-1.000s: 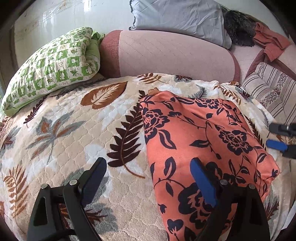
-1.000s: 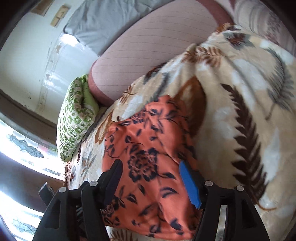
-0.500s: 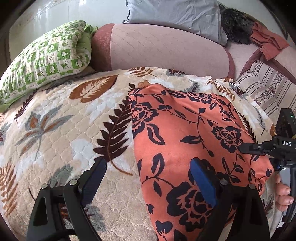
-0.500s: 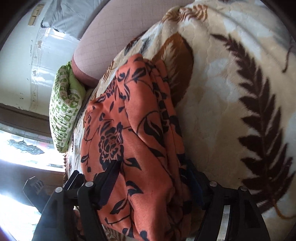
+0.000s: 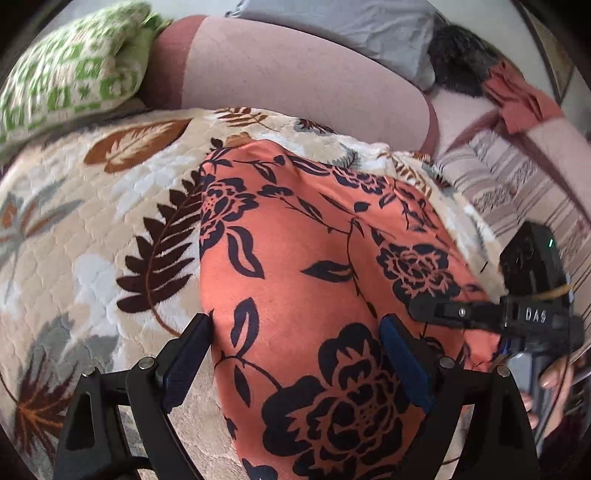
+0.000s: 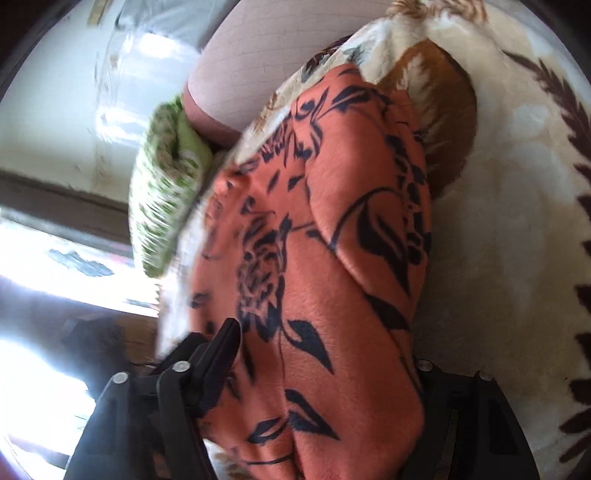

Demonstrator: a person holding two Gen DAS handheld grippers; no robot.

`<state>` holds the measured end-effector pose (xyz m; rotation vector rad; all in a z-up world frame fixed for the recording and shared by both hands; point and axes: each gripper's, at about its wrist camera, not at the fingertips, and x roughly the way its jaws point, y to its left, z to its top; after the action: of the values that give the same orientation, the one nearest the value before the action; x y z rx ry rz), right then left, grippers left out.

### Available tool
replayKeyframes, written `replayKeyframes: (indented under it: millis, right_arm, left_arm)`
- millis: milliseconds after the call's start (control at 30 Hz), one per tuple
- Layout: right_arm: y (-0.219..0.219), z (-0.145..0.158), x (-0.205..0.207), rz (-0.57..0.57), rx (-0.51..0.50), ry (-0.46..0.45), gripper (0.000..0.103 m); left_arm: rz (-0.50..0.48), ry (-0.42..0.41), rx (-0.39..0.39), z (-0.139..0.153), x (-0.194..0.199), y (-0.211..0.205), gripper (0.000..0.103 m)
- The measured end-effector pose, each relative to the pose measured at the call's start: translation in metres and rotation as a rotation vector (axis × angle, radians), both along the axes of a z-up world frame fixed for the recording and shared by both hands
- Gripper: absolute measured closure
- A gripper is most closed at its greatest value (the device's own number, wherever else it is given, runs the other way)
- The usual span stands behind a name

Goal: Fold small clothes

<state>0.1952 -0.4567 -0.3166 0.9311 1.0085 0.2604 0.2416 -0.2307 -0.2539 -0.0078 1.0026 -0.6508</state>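
A folded orange garment with a dark flower print (image 5: 306, 266) lies on a leaf-patterned blanket (image 5: 92, 229). My left gripper (image 5: 295, 354) is open, its jaws on either side of the garment's near left edge. My right gripper (image 5: 480, 321) reaches in at the garment's right edge in the left wrist view. In the right wrist view the garment (image 6: 325, 266) fills the gap of my right gripper (image 6: 325, 369); the jaws stand wide apart, the left finger (image 6: 218, 354) shows and the right one is hidden under the cloth.
A green patterned pillow (image 5: 70, 70) lies at the back left. A pink bolster (image 5: 295, 77) runs along the back, with a grey pillow (image 5: 340, 22) behind it. A striped cushion (image 5: 517, 184) and an orange cloth (image 5: 517, 99) lie at the right.
Both grippers have moved forward over the garment. The right gripper has slid in at the garment's right edge, and the cloth now lies between its jaws.
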Motion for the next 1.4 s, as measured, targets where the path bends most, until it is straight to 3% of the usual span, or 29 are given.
replayKeyframes:
  millis: [67, 167, 233, 533, 733, 967, 1067, 1200, 1267, 1367, 1400]
  right_arm:
    - [-0.002, -0.001, -0.001, -0.025, 0.027, 0.002, 0.044]
    - [-0.002, -0.001, -0.005, -0.049, 0.038, -0.005, 0.053]
    - [0.005, 0.007, -0.005, -0.045, 0.001, -0.026, 0.057]
    - [0.023, 0.039, -0.012, -0.047, -0.034, -0.121, 0.062]
    - [0.03, 0.054, -0.02, -0.015, -0.005, -0.173, 0.063]
    - [0.055, 0.062, -0.023, 0.037, 0.021, -0.205, 0.063]
    - [0.068, 0.062, -0.025, 0.072, 0.032, -0.211, 0.063]
    - [0.088, 0.069, -0.031, 0.083, 0.0, -0.236, 0.064]
    - [0.087, 0.066, -0.034, 0.079, -0.018, -0.219, 0.064]
    - [0.082, 0.051, -0.036, 0.067, -0.043, -0.156, 0.064]
    - [0.079, 0.045, -0.036, 0.062, -0.043, -0.131, 0.064]
  left_arm:
    - [-0.004, -0.022, 0.011, 0.0, -0.002, -0.002, 0.013]
    - [0.006, -0.029, 0.002, 0.003, 0.0, 0.0, 0.025]
    - [0.002, -0.052, 0.003, 0.007, -0.002, 0.002, 0.046]
    - [0.017, -0.082, -0.01, 0.027, -0.006, 0.012, 0.062]
    - [0.054, -0.155, -0.013, 0.055, -0.02, 0.028, 0.063]
    - [0.089, -0.182, -0.012, 0.076, -0.032, 0.059, 0.063]
    - [0.049, -0.196, -0.025, 0.082, -0.043, 0.069, 0.075]
    - [0.03, -0.254, 0.041, 0.081, -0.063, 0.072, 0.075]
    - [0.042, -0.234, 0.062, 0.073, -0.065, 0.075, 0.075]
    - [0.088, -0.21, 0.102, 0.061, -0.061, 0.087, 0.065]
    - [0.113, -0.205, 0.118, 0.058, -0.057, 0.091, 0.05]
